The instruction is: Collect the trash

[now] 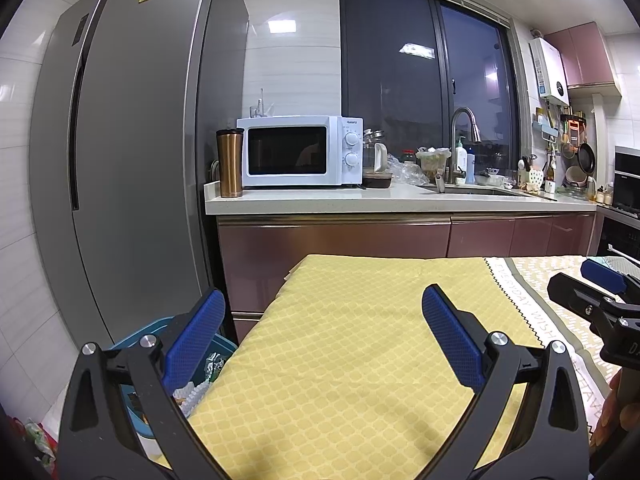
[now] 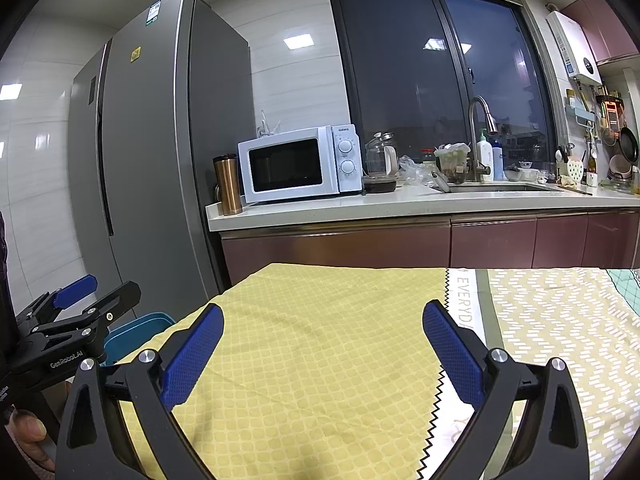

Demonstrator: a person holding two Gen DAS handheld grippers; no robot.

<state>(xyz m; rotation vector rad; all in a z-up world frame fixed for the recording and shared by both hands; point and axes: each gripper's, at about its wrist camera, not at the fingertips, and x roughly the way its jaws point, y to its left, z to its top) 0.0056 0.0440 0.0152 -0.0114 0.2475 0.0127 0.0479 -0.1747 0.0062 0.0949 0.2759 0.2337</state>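
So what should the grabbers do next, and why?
Probably pull both back and stop. Left gripper and right gripper are open and empty, the yellow cloth shows no trash, and wrappers already lie in the blue bin beside the table.

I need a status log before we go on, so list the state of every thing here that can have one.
Left claw: open, empty.
Right claw: open, empty.
Blue plastic trash bin: open-topped, wrappers inside.
Grey two-door fridge: doors shut.
White microwave: door shut.
Copper travel mug: upright, lid on.
Dark sliding window: shut.
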